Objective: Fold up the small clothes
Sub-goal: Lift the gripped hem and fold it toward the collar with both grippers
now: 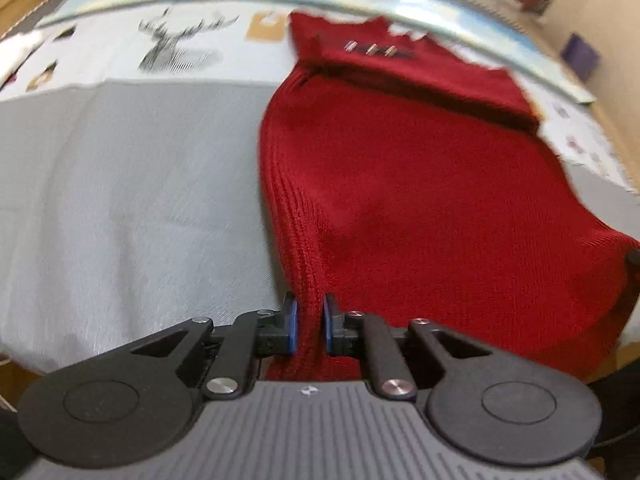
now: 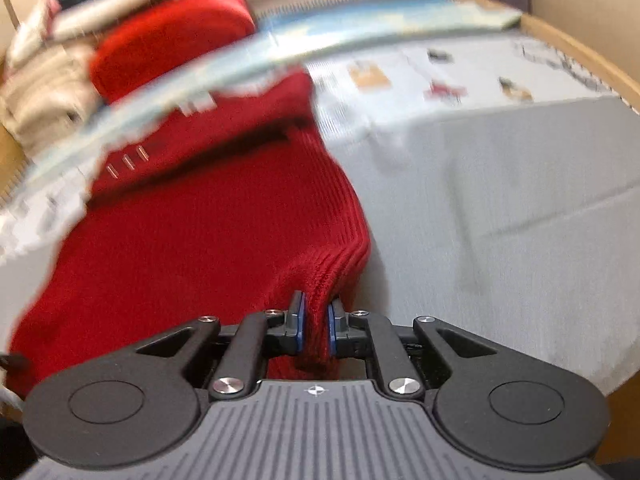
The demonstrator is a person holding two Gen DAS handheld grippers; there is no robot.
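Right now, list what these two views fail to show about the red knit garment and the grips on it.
- Left view: red knit garment near hem hidden under left gripper; right corner cut by frame edge.
- Right view: right gripper hides the hem it pinches; top blurred.
- Clothes pile: motion blur, items indistinct.
- Metal studs: too small.

Blurred clothes pile point(image 2: 60, 60), contents indistinct

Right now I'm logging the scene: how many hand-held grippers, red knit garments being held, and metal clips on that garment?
Hand-held grippers: 2 (left, right)
Red knit garment, gripped by both: 1
Metal clips: 3
Total: 6
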